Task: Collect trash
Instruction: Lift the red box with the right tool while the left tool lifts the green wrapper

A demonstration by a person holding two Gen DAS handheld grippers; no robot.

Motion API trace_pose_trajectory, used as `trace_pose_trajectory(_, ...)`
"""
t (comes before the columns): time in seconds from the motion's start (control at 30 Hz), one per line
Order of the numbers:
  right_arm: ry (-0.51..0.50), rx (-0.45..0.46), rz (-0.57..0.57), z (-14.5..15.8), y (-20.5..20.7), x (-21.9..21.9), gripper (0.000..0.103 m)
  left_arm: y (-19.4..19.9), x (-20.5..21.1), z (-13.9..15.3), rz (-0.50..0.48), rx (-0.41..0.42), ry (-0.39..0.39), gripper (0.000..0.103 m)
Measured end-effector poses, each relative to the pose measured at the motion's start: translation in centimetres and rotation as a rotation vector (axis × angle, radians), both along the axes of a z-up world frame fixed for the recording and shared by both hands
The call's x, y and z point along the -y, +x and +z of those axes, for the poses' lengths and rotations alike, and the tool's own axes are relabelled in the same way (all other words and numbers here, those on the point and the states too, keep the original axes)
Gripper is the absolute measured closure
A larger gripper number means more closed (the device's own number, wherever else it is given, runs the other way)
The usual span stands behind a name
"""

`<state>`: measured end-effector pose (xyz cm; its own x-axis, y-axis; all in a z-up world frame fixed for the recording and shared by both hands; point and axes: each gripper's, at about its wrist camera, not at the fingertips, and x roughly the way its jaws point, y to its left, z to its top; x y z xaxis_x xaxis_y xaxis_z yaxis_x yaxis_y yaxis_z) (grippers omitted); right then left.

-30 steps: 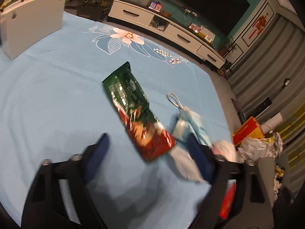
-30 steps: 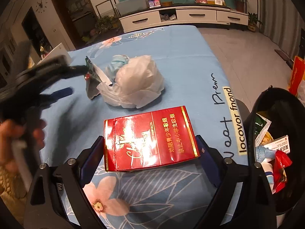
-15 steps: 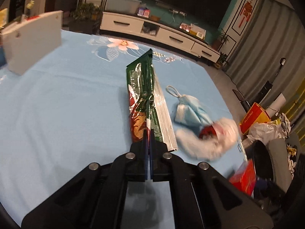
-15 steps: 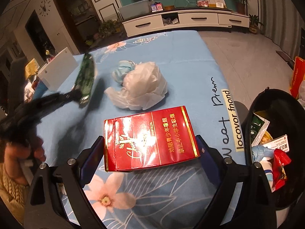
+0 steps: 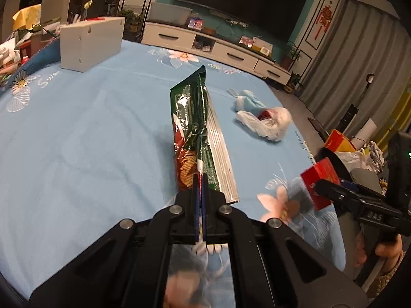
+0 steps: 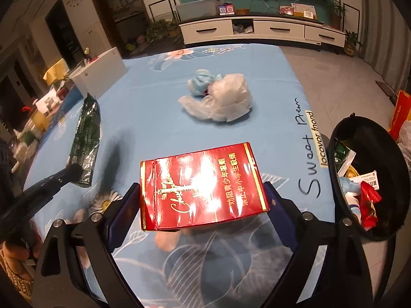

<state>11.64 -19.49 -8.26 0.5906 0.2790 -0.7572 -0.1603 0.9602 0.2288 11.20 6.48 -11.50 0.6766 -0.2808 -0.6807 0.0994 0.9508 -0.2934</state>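
A long green and red snack wrapper hangs edge-on above the blue cloth, with my left gripper shut on its near end. From the right wrist view the same wrapper dangles at the left, pinched by the left gripper. My right gripper holds a flat red box across its width, lifted off the cloth. In the left wrist view that red box sits in the right gripper at the right. A crumpled white plastic bag and a blue face mask lie further back.
A black bin holding wrappers stands past the table's right edge. A white box sits at the far left of the blue flowered tablecloth. Clutter lines the left side; a TV cabinet stands behind.
My left gripper shut on the snack wrapper, lifted it off the cloth and carried it nearer the right gripper. My right gripper raised the red box a little.
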Motion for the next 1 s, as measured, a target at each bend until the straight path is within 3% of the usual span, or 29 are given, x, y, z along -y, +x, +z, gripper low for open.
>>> trace_pose_trajectory(0.3,-0.009,0.052,0.031,2.2,-2.9,-1.6,0.012,-4.1,-0.2,3.1,-0.003,0.093,0.016,0.101)
trace_pose_trajectory(1.0,0.009,0.151,-0.017,5.2,-6.8,0.9,0.012,-7.7,2.5,5.5,-0.071,0.152,0.040,0.101)
